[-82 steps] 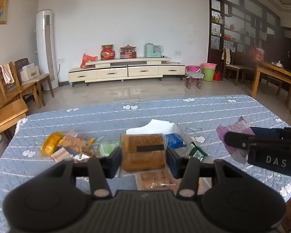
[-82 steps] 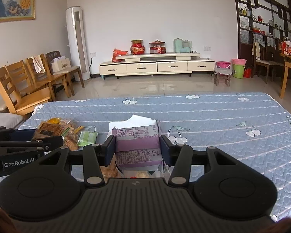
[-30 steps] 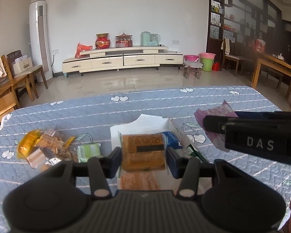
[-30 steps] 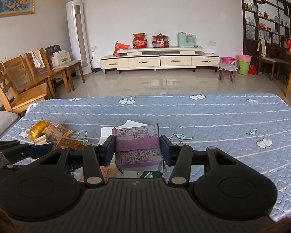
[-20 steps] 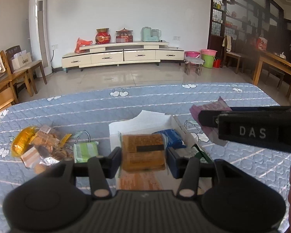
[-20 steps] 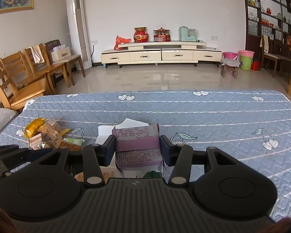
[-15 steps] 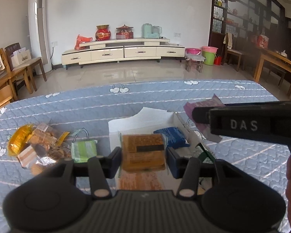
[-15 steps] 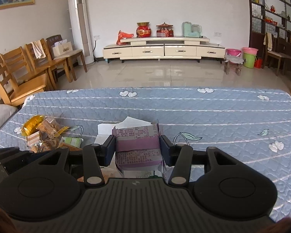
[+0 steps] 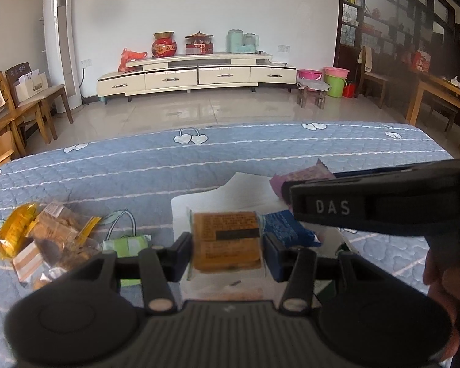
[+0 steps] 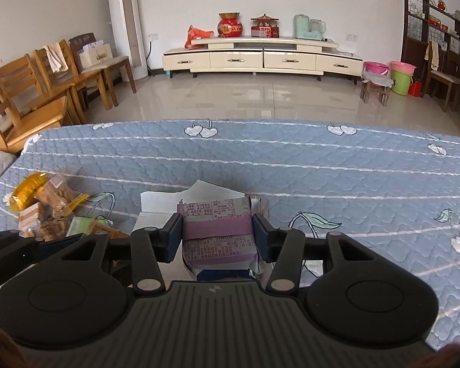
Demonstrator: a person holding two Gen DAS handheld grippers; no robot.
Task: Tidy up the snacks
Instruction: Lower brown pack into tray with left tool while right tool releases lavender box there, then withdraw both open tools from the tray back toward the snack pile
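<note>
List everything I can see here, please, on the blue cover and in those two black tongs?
Quilted cover: one, blue with white hearts, spread over the table.
White box: one, open, middle of the cover, near the tongs.
Blue packet: one, lying in the white box.
Loose snack pile: several packets, yellow, brown and striped, left on the cover.
Green packet: one, beside the pile.
Orange-brown packet: one, clamped in the left tongs.
Purple packet: one, clamped in the right tongs.
TV cabinet: one, cream, against the far wall.
Wooden chairs: several, along the left wall.
Left tongs: black, shut on the orange-brown packet.
Right tongs: black, shut on the purple packet.
</note>
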